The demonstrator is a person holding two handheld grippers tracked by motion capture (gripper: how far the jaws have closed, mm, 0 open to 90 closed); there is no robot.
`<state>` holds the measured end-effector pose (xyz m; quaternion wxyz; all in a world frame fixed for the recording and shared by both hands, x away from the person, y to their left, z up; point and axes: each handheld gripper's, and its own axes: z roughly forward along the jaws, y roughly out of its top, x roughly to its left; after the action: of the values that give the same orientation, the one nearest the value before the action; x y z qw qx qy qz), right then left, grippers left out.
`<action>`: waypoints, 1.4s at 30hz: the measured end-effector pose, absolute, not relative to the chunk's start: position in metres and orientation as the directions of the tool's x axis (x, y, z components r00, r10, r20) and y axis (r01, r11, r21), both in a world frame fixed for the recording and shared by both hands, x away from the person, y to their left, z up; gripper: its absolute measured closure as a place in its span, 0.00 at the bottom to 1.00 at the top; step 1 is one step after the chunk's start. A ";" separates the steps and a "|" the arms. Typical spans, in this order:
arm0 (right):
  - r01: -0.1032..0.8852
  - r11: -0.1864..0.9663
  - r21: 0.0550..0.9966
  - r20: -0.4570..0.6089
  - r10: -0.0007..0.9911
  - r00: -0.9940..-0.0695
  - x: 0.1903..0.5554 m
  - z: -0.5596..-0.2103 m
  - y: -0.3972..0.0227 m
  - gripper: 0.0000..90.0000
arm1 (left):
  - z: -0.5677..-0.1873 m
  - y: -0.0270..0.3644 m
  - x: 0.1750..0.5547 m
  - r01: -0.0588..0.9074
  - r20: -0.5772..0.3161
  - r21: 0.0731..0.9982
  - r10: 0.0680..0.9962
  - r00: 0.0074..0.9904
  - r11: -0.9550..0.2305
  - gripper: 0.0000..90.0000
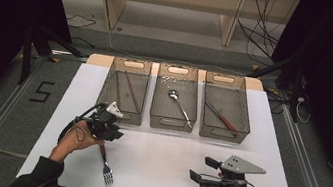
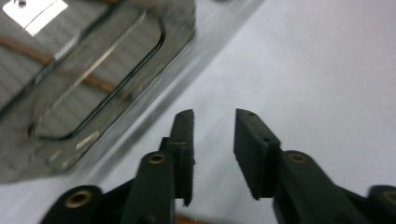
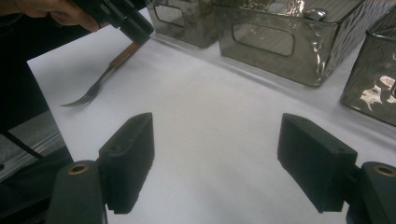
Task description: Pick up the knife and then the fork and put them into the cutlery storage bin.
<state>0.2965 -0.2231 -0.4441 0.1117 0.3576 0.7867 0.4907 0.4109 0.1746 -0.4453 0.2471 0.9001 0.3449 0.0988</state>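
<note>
The left hand-held gripper point(image 1: 108, 137) sits over the fork's point(image 1: 106, 167) handle at the bench's point(image 1: 168, 164) seven o'clock — whether clamped, I cannot tell; the right hand-held gripper point(image 3: 217, 163) — jaws apart — holds nothing.

White table point(image 1: 163, 164); fork point(image 1: 106, 167); three bins point(image 1: 174, 106)

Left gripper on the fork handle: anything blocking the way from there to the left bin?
Nothing visible. The left gripper sits over the handle of the fork, and bare white table lies between it and the left bin. The only obstacle is the bin's near wall.
</note>
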 end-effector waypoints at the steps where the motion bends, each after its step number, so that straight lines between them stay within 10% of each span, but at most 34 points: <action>1: 0.452 0.264 0.852 0.174 0.672 -0.720 0.297 -0.444 -0.222 0.31 | -0.445 0.175 0.411 0.572 0.007 0.513 0.670 0.743 -0.640 0.80; 10: 0.451 0.274 0.850 0.168 0.669 -0.724 0.297 -0.444 -0.219 0.31 | -0.458 0.192 0.408 0.604 0.017 0.457 0.686 0.728 -0.653 0.98; 42: 0.450 0.277 0.849 0.166 0.669 -0.724 0.296 -0.443 -0.219 0.31 | -0.465 0.231 0.392 0.680 0.041 0.315 0.726 0.687 -0.662 0.99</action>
<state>0.2958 -0.2188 -0.4428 0.1125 0.3537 0.7912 0.4860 0.3923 0.2314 -0.4654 0.1387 0.9079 0.3871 0.0817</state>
